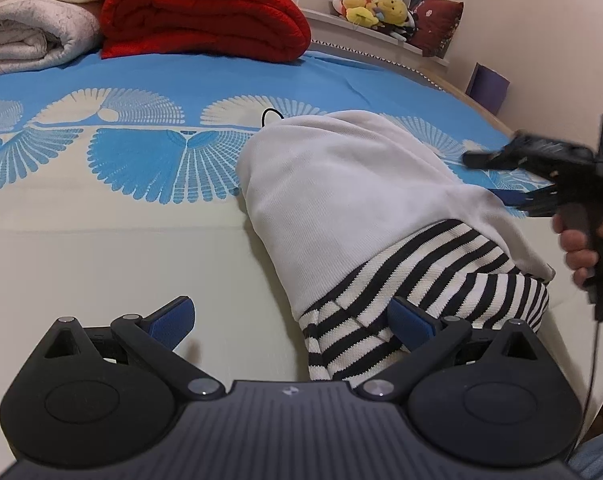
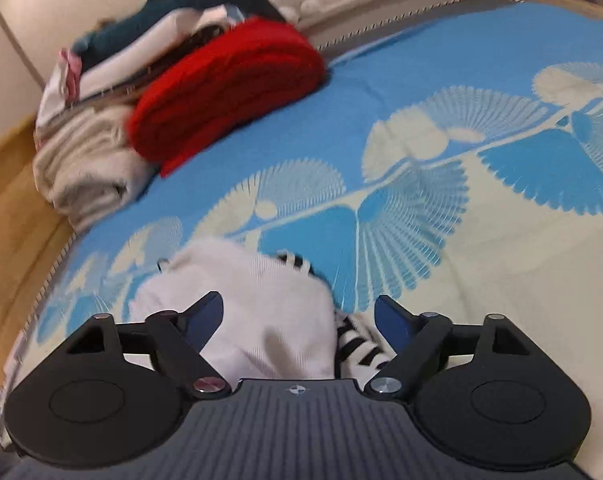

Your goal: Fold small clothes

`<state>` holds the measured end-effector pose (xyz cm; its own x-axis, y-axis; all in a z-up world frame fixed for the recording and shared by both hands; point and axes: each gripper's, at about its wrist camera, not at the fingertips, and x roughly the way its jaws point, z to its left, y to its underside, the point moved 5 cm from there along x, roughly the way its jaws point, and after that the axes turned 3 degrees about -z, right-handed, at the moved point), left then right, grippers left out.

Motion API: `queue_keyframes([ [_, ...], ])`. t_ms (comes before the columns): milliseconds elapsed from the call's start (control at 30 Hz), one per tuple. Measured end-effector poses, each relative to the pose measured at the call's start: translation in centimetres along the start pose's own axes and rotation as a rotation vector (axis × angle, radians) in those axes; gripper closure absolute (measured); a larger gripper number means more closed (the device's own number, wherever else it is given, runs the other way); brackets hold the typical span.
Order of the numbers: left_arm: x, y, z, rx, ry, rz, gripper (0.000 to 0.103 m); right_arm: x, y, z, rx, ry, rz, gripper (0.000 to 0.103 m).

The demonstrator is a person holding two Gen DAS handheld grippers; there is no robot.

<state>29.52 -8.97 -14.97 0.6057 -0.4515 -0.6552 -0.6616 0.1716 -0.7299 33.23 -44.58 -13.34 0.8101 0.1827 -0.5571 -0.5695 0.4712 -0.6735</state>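
Observation:
A small garment lies folded on the blue and cream bed cover (image 1: pixel 101 240); its white body (image 1: pixel 341 200) is doubled over a black-and-white striped part (image 1: pixel 421 280). My left gripper (image 1: pixel 291 306) is open at the garment's near end, with its right finger over the striped cloth and its left finger above bare cover. A hand (image 1: pixel 577 248) holds the right gripper at the garment's right side. In the right wrist view, my right gripper (image 2: pixel 299 300) stands open low over the white body (image 2: pixel 261 320), the striped part (image 2: pixel 361 348) by its right finger. Neither gripper pinches cloth.
A folded red blanket (image 1: pixel 205 12) and a rolled white blanket (image 1: pixel 29 20) sit at the bed's far side, with stacked clothes (image 2: pixel 101 64) behind. Plush toys (image 1: pixel 373 8) line the window sill. The bed's edge (image 1: pixel 473 100) curves along the right, near the wall.

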Motion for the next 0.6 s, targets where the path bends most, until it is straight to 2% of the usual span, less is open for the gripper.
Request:
queue_keyframes([
  [33,-0.1,0.0,0.0,0.002,0.0,-0.001,0.0,0.9,0.3,0.4,-0.029,0.013,0.019,0.098],
  [67,-0.1,0.0,0.0,0.005,0.001,-0.002,0.0,1.8,0.4,0.8,-0.07,0.088,0.034,0.096],
  [100,-0.2,0.0,0.0,0.008,0.001,-0.003,0.0,2.6,0.3,1.1,-0.086,0.165,-0.005,0.103],
  [233,-0.4,-0.1,0.0,0.021,0.003,-0.005,0.0,2.2,-0.9,1.7,-0.118,0.27,-0.119,0.103],
  [400,-1.1,0.0,-0.4,0.056,0.038,0.0,0.0,4.1,0.4,-0.8,-0.081,0.33,-0.042,0.103],
  [500,-1.4,0.4,-0.9,0.094,0.06,0.013,0.0,3.7,0.4,-2.1,-0.024,0.361,-0.02,0.1],
  [567,-1.7,0.7,-1.2,0.107,0.068,0.007,0.0,1.6,-0.2,-2.6,0.034,0.355,-0.029,0.088],
  [600,-1.9,0.8,-1.5,0.112,0.083,0.012,0.0,-0.3,-0.5,-2.6,0.052,0.339,-0.055,0.077],
])
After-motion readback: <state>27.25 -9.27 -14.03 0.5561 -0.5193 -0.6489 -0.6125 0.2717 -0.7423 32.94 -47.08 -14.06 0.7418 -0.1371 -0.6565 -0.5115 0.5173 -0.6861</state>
